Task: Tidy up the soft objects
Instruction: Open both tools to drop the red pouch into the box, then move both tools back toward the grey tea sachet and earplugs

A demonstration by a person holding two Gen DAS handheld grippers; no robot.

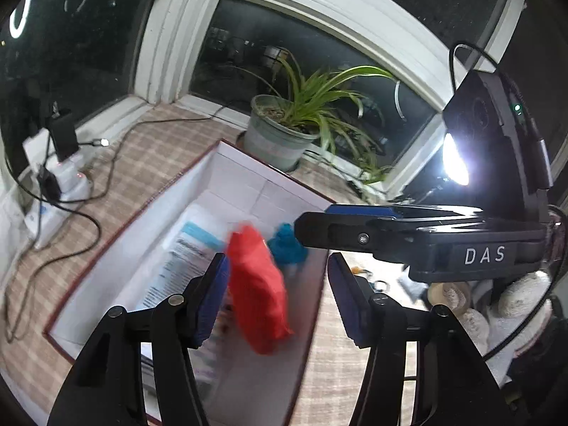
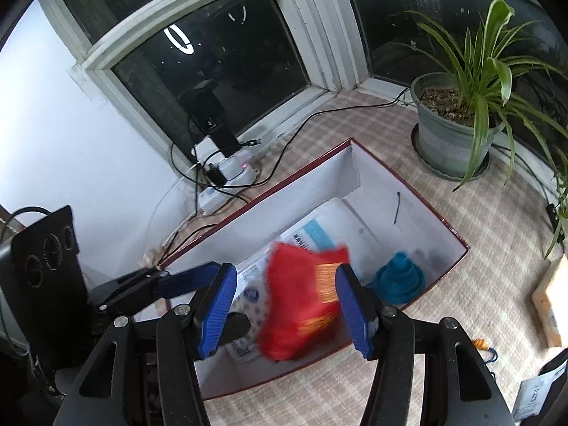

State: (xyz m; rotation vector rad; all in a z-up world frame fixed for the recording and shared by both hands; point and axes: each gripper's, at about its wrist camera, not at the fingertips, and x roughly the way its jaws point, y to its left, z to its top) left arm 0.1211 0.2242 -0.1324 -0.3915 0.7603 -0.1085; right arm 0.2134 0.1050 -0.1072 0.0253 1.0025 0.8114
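A red soft packet (image 1: 259,291) (image 2: 303,301), blurred, is in mid-air over an open white box with a dark red rim (image 1: 149,198) (image 2: 458,234). It touches neither gripper. My left gripper (image 1: 277,294) is open above the box's near end. My right gripper (image 2: 285,305) is open, with the packet seen between its blue pads (image 2: 216,309). In the left wrist view the right gripper (image 1: 319,227) reaches in from the right. A blue soft toy (image 1: 287,245) (image 2: 397,280) and white printed packs (image 1: 184,248) (image 2: 248,294) lie in the box.
A potted spider plant (image 1: 284,131) (image 2: 451,124) stands behind the box on the checked cloth. A white power strip with chargers and black cables (image 1: 64,177) (image 2: 227,167) lies by the window. Rolled pale items (image 1: 454,294) sit right of the box. Small packets (image 2: 546,284) lie at right.
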